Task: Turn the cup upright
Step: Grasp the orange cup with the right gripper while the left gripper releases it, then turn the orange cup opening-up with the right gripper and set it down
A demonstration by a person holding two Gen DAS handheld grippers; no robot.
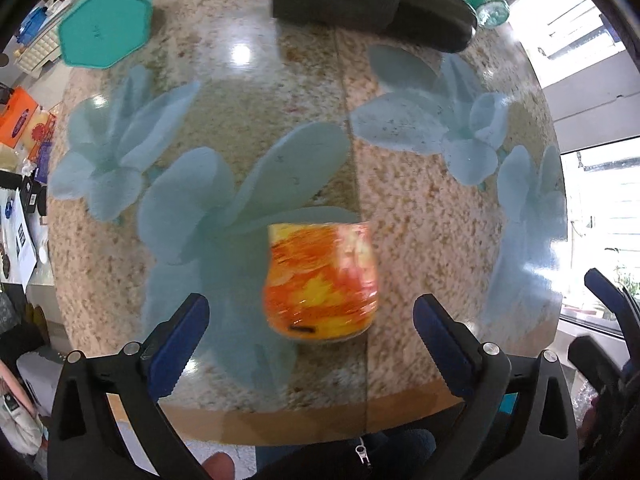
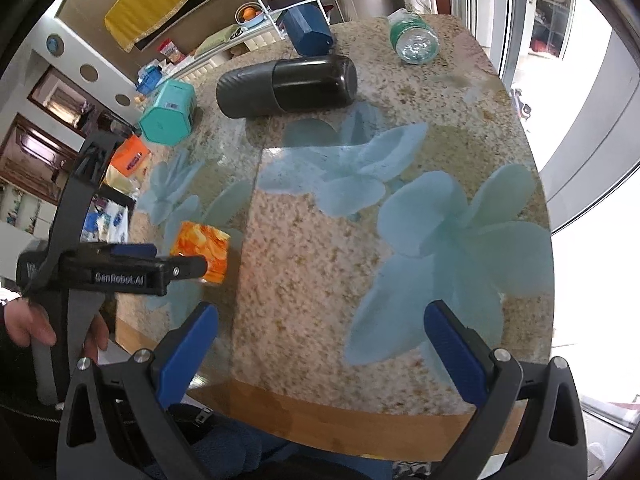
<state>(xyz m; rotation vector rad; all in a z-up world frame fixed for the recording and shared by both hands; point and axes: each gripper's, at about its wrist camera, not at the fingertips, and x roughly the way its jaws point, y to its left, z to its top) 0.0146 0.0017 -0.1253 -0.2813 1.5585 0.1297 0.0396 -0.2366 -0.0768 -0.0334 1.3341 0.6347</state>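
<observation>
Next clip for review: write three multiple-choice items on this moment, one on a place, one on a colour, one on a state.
1. Where is the orange-and-yellow glass cup?
A. between the left gripper's open fingers
B. beside the clear plastic bottle
C. off the speckled stone table

2. What colour is the hexagonal box nearest the cup?
A. red
B. teal
C. white

3. How is the right gripper?
A. shut on the cup
B. shut, holding nothing
C. open, holding nothing

Answers: 1 A, the fingers flank it; 2 B, its end face is teal; 3 C, its fingers stand wide over bare table.
</observation>
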